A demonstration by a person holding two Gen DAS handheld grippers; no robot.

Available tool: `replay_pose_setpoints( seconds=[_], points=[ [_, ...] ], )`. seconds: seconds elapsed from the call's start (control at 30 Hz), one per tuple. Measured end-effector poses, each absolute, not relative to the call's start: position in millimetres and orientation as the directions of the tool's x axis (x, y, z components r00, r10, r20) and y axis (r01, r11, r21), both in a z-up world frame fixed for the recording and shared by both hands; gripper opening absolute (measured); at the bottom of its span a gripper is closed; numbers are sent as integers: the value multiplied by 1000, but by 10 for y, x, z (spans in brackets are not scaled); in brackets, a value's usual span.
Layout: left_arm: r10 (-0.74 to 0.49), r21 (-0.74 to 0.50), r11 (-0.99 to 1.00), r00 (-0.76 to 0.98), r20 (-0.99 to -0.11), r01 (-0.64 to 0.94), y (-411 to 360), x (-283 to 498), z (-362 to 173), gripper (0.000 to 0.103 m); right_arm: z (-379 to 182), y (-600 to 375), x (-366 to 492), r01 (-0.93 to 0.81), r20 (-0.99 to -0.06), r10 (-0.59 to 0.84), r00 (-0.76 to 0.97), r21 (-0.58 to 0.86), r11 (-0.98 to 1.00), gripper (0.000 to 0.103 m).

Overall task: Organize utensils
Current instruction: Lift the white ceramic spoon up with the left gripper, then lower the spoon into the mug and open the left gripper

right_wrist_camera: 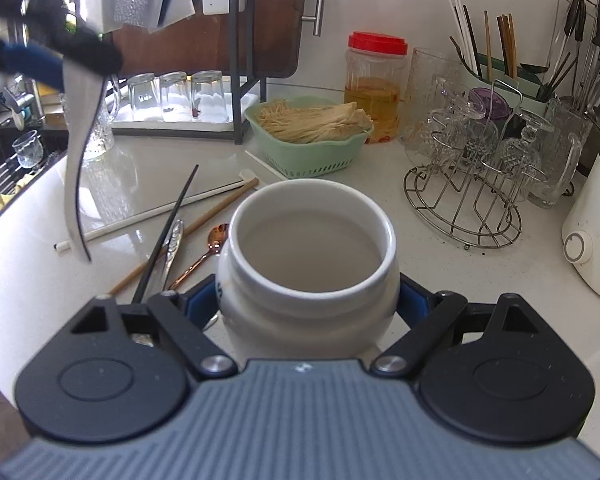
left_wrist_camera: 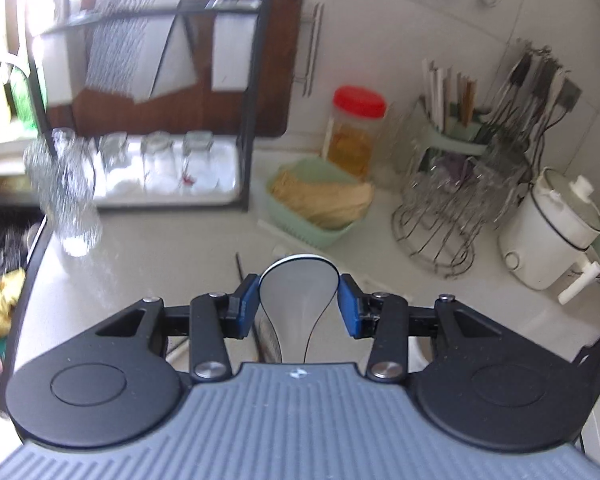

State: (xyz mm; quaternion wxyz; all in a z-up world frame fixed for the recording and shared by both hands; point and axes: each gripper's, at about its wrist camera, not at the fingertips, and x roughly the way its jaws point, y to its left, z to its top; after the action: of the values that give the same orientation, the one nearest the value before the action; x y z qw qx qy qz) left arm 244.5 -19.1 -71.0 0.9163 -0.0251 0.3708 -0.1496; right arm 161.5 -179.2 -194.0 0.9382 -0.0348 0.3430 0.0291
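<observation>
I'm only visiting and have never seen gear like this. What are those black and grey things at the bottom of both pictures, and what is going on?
Those are hand-held grippers: a person carries one in each hand, and each has a camera looking forward along its two blue-padded fingers. So each picture is taken from one gripper.

In the left camera's picture, the left gripper is closed on the bowl of a white spoon. The right camera sees that same spoon hanging in the air, handle down.

The right gripper clasps a white jar, which looks empty.

On the pale counter beside the jar lie a black chopstick, a wooden chopstick, a white chopstick and a copper spoon. Behind stand a green basket and a wire rack of glasses.
</observation>
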Motion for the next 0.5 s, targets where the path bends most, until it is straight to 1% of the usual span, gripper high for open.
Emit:
replay_pose_setpoints(
  seconds=[0.23,0.33,0.5],
  points=[
    [-360,-178,930,702,-614,321,-385,2477,-333,48,-1939,-1802,1619,-84,-648,36,761,-43,996,91],
    [-407,-207,911,695,-593,357,-495,2486,-193,48,-1941,-1799,1617,-86,-647,37,762,-44,995,91],
    [-477,-243,876,668,-572,417,-715,2493,-122,48,-1945,-1793,1610,-94,-643,40,765,-49,994,91]
  ],
)
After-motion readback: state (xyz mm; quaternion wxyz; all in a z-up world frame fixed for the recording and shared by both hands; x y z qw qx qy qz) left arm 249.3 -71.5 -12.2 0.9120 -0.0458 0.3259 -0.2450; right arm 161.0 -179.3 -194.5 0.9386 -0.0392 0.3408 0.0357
